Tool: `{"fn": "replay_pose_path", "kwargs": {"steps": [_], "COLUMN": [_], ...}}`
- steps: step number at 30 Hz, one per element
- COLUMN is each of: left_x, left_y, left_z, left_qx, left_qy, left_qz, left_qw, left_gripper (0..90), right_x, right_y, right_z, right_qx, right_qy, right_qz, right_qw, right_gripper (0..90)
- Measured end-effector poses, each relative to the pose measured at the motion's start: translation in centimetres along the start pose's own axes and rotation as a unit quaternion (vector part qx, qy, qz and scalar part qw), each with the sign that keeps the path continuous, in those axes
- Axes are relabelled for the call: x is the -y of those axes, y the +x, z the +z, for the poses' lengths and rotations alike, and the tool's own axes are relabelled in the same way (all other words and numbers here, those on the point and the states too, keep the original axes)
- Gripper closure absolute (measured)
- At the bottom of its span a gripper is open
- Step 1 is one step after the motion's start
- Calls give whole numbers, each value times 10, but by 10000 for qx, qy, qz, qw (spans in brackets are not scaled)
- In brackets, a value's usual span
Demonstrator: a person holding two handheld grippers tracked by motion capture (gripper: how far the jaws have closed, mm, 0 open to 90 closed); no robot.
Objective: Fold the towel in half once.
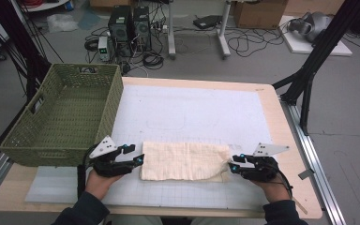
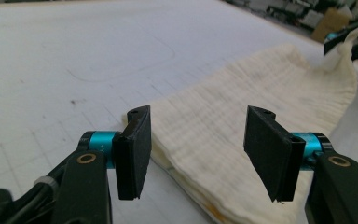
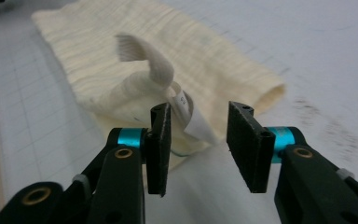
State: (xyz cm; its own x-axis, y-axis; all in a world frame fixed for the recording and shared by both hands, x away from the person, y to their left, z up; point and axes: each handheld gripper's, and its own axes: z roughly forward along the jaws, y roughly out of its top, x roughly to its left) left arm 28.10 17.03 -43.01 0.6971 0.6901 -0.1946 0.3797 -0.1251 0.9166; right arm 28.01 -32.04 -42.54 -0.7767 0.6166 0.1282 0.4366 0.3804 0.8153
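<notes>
Folded cream cloth (image 1: 185,161) lies flat on the white mat (image 1: 192,112) between 2 grippers, left gripper (image 2: 193,149) and right gripper (image 3: 198,144) both spread, pads clear of its ends.

Cloth (image 1: 185,161) – cream, fine ribbed weave, faint grey smudges; yellow-orange edge at fold in left gripper view; white tag (image 3: 186,114) at corner. Mat (image 1: 192,112) – white, pale grey grid lines, faint curved outline. Table (image 1: 288,136) – light wood. Basket (image 1: 63,115) – olive green, woven. Left gripper (image 1: 138,157), right gripper (image 1: 232,164) – black, teal collars, brass-coloured rivets, grey top plates. Sleeves (image 1: 82,211) – dark.
</notes>
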Motion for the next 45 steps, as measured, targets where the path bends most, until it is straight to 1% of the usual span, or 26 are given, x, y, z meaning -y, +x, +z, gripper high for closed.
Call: {"fn": "replay_pose_path", "kwargs": {"steps": [1, 3, 6, 8, 12, 15, 16, 18, 19, 20, 21, 24, 26, 27, 29, 30, 31, 32, 33, 34, 35, 37, 38, 40, 43, 45], "left_x": [-1, -4, -8, -12, -19, -25, -26, -27, -27, -27, -25, -21, -18, -18, -17, -17, -16, -15, -13, -12, -12, -13, -14, -18, -22, -23], "left_y": [1, 4, 9, 13, 18, 21, 22, 26, 27, 28, 29, 30, 31, 31, 32, 32, 32, 30, 29, 29, 29, 30, 30, 31, 33, 33], "left_z": [1, 4, 13, 20, 37, 49, 53, 60, 64, 67, 71, 77, 79, 79, 79, 79, 79, 79, 78, 77, 77, 73, 71, 67, 64, 63], "left_qx": [-58, -132, -233, -245, -299, -319, -366, -394, -408, -415, -440, -460, -469, -446, -433, -386, -358, -397, -314, -308, -313, -417, -500, -621, -781, -858], "left_qy": [4, 62, 112, 167, 265, 375, 399, 563, 638, 703, 831, 1159, 1304, 1327, 1329, 1382, 1433, 1425, 1404, 1378, 1348, 1244, 1110, 852, 644, 581], "left_qz": [0, 30, -46, -78, -185, -231, -234, -284, -318, -338, -343, -301, -255, -261, -254, -188, -77, 69, 102, 130, 124, 186, 171, 184, 196, 214], "left_qw": [10000, 9999, 9997, 9995, 9990, 9985, 9983, 9972, 9966, 9961, 9950, 9917, 9900, 9898, 9899, 9895, 9890, 9890, 9895, 9899, 9903, 9912, 9924, 9943, 9947, 9944], "left_gripper": [413, 415, 424, 425, 427, 436, 436, 435, 434, 434, 434, 435, 437, 438, 473, 508, 581, 652, 765, 830, 852, 863, 865, 867, 866, 866], "right_x": [0, -1, -4, -7, -15, -23, -25, -30, -33, -36, -37, -41, -39, -38, -35, -34, -34, -34, -34, -34, -34, -35, -36, -37, -41, -44], "right_y": [-3, -7, -8, -9, -12, -16, -17, -21, -24, -26, -28, -30, -30, -30, -32, -32, -32, -31, -30, -29, -27, -22, -20, -16, -12, -10], "right_z": [-3, -8, -13, -13, 1, 16, 19, 27, 31, 36, 40, 60, 68, 71, 76, 75, 74, 74, 73, 72, 71, 69, 68, 64, 62, 64], "right_qx": [84, 208, 262, 362, 665, 885, 933, 1001, 1004, 977, 953, 780, 681, 645, 637, 617, 617, 616, 577, 402, 384, 461, 531, 637, 838, 1013], "right_qy": [-88, -239, -411, -436, -282, -227, -228, -207, -201, -186, -156, 235, 443, 578, 793, 768, 788, 822, 854, 876, 914, 971, 947, 735, 506, 437], "right_qz": [103, 184, 194, 171, 156, 174, 169, 203, 207, 280, 285, 229, 147, 162, 164, 175, 176, 110, 93, 97, 28, -150, -264, -347, -479, -535], "right_qw": [9999, 9993, 9986, 9982, 9973, 9957, 9952, 9946, 9945, 9947, 9949, 9964, 9966, 9961, 9947, 9950, 9948, 9947, 9946, 9953, 9951, 9941, 9937, 9947, 9940, 9925], "right_gripper": [572, 560, 551, 539, 527, 514, 504, 502, 502, 502, 502, 506, 512, 513, 515, 524, 556, 598, 695, 795, 842, 859, 860, 862, 863, 863]}}
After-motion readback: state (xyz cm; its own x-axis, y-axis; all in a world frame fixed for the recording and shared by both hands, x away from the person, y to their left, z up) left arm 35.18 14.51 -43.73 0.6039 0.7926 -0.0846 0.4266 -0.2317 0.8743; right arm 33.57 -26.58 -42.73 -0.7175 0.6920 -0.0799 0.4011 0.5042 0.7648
